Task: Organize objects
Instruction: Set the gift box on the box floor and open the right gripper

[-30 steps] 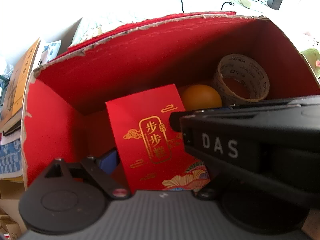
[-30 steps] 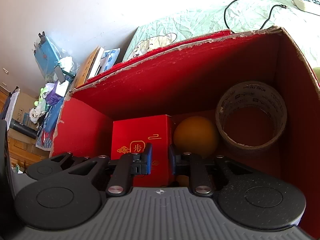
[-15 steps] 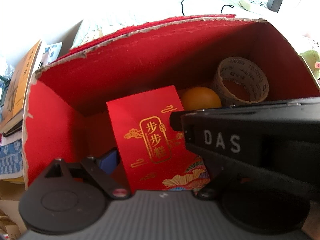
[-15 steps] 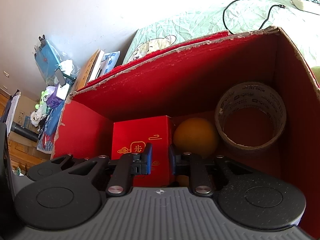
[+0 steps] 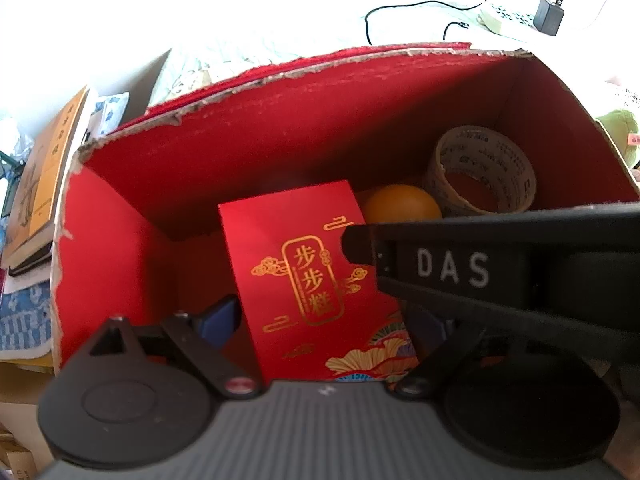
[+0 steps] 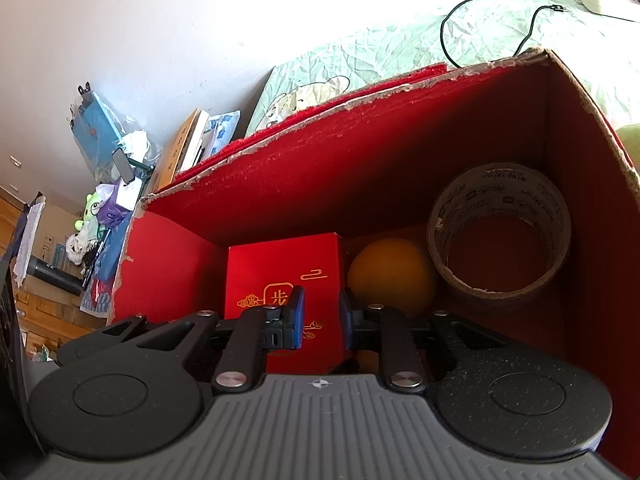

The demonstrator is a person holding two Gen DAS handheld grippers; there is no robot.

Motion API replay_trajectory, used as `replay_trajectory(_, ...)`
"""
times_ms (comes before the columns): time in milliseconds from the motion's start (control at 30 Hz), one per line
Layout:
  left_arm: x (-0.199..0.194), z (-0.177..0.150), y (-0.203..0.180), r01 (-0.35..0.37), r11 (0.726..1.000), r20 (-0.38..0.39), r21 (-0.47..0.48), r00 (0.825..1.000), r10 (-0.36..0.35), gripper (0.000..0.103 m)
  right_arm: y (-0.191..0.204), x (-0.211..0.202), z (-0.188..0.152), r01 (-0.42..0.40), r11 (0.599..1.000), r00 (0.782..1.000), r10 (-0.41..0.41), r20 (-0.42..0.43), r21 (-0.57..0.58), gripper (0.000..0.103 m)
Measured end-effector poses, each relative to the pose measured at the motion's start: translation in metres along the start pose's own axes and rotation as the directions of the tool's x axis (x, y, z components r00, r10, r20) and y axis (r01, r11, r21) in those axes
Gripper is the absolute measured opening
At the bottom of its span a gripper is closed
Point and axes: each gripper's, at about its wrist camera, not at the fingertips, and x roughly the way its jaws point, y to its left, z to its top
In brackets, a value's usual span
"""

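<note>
A red gift box (image 5: 304,264) with gold characters stands inside a large red carton (image 5: 280,120), toward its left. My left gripper (image 5: 324,320) straddles the box with jaws wide, shut on its sides; the left blue pad (image 5: 218,316) shows, the right pad is mostly hidden. An orange ball (image 5: 400,204) and a roll of tape (image 5: 480,168) lie to the box's right. My right gripper (image 6: 322,312) hangs over the carton (image 6: 320,140) above the red gift box (image 6: 280,268), its pads a narrow gap apart with nothing between them. Its black body (image 5: 452,268) crosses the left wrist view.
Books (image 5: 40,168) lie stacked left of the carton. A power strip with a charger (image 5: 548,16) and a black cable (image 6: 448,40) rest on the pale green sheet (image 6: 380,48) behind it. A cluttered shelf (image 6: 104,168) stands at far left, and a green plush (image 5: 620,132) at the right.
The right gripper's pads stand a touch further apart. Nothing else has visibly moved.
</note>
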Motion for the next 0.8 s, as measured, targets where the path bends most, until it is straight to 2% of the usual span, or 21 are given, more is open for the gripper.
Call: replay_trajectory(800,0.0009,0.0007,-0.0012,-0.019,1.000,0.006,0.001,1.000,0.019,0.088,-0.0008,-0.0026,-0.0009,-0.006,1.000,1.000,0.006,0.021,0.010,0.022)
